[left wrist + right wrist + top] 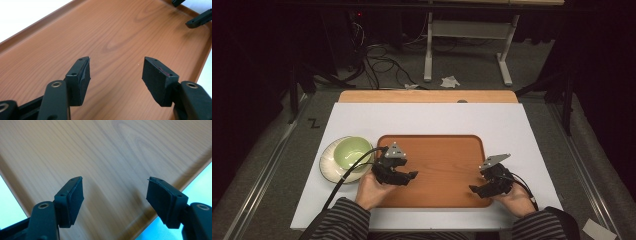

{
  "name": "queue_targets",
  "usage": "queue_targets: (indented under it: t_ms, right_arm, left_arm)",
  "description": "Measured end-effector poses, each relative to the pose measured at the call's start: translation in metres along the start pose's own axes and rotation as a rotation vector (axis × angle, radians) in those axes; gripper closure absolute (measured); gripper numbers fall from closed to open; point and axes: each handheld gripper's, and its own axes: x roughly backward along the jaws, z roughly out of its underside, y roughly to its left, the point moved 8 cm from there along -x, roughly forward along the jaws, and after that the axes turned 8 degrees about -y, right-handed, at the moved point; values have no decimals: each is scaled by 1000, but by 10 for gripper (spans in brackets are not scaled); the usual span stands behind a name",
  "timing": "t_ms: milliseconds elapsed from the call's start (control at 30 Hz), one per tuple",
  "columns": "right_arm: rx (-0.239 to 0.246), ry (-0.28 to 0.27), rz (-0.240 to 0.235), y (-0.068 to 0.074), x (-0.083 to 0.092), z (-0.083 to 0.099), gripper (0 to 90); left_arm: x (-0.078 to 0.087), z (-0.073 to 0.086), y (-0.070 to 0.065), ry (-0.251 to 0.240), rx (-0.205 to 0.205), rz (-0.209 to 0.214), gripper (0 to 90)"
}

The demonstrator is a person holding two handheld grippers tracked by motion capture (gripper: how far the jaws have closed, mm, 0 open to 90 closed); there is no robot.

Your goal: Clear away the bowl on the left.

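Observation:
A brown wood-grain tray (437,150) lies on the white table top, with nothing on it. My left gripper (408,176) hovers over the tray's near left part, jaws wide open and empty; the left gripper view looks across the bare tray (112,37) between its pads (116,75). The right gripper's tips (197,18) show at the far corner there. My right gripper (477,189) sits over the tray's near right corner, open and empty, with tray wood (112,150) under its pads (115,200). A pale green bowl (352,152) rests on a white plate (328,162) left of the tray.
The white table top (512,125) extends around the tray, with a wooden strip (427,96) along the far edge. Beyond it are floor cables (382,65) and a white stand's legs (504,65). Striped sleeves (339,220) come in at the near edge.

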Motion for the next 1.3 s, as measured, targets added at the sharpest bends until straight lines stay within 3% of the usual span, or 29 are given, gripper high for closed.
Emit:
queue_targets:
  t_ms: [367,600,733,900,1100,1300]
  right_arm:
    - [-2,-9,-4,1,0,0,314]
    - [9,-5,-3,0,0,0,314]
    - [8,-3,-2,1,0,0,314]
    - [8,0,-5,0,0,0,314]
    - [7,-4,-2,1,0,0,314]
    - [8,-4,-3,0,-1,0,314]
  left_arm:
    - [-1,1,2,13,7,-6,362]
    - [4,-3,5,-11,36,-10,355]
    - [5,-3,8,-3,38,-21,352]
    - [7,-4,10,5,70,-10,351]
    - [13,-5,11,-6,48,-20,357]
    - [11,-2,13,5,50,-20,353]
